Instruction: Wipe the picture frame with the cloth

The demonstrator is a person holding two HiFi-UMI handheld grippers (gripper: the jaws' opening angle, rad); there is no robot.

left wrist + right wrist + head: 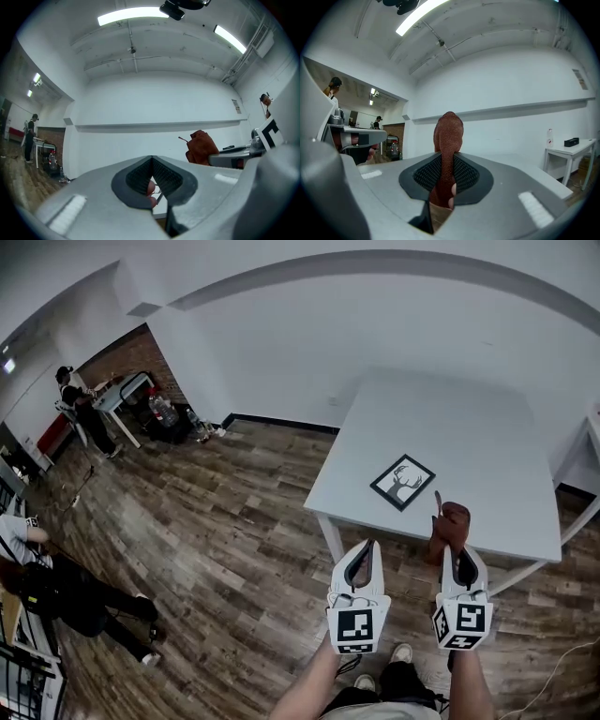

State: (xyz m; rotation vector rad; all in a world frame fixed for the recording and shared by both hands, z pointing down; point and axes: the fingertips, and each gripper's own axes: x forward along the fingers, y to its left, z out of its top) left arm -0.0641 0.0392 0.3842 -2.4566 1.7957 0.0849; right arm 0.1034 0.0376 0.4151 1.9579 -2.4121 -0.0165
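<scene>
Pinching hard, the right gripper (457,555) has its fingers clamped on the rust-brown cloth (451,522), and the fabric stands up out of the tips in a bunched plume, one loose corner poking off to the side. Over on the other side, the left gripper (367,549) shows its fingers pressed together at the tips with nothing held between them. Both tools hover side by side just short of the near edge of the white tabletop (487,442), over the wood floor (225,521). Out ahead lies the picture frame (402,482), black-edged, flat on the tabletop near that front edge, turned at an angle, clear of the cloth and untouched.

So the cloth is secured and the wipe itself has not begun; this looks like the approach. The next move probably calls for carrying the cloth forward and down so the bunched end lands on the glass. The frame sits loose, so the empty left gripper may need to steady an edge to stop it sliding under the strokes.
</scene>
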